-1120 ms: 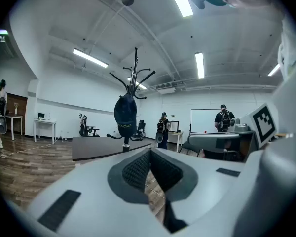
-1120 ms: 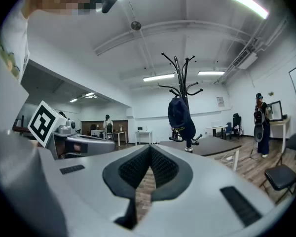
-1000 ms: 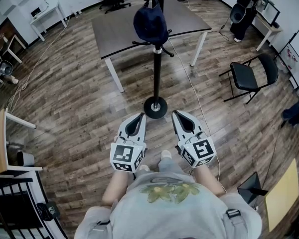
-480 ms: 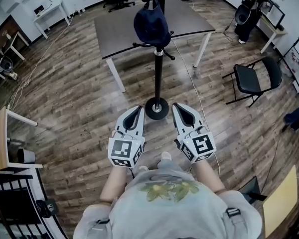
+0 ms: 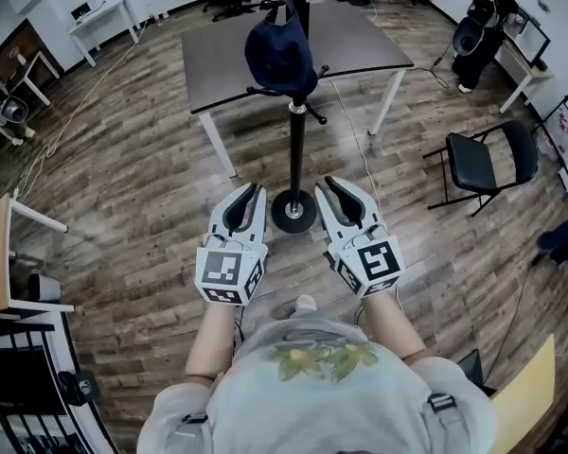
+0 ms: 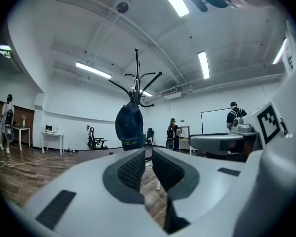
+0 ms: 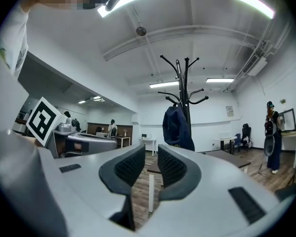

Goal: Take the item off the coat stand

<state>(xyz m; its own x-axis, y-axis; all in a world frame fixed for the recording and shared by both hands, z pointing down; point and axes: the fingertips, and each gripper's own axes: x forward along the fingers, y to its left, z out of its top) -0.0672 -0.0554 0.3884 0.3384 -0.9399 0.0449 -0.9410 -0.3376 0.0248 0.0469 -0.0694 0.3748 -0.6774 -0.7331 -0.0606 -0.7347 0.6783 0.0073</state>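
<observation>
Nothing done yet: dark blue cap (image 5: 280,55) hung on coat stand (image 5: 296,149) at upper centre, well apart from left gripper (image 5: 253,190) and right gripper (image 5: 329,183) at lower centre, both empty with jaws just opening; reaching, gripping and lifting off all left.

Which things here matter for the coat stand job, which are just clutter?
Job: navy cap, coat stand, left gripper and right gripper (jaws opening, nothing between them).
Lying about: dark table, black folding chair, white desk.
</observation>
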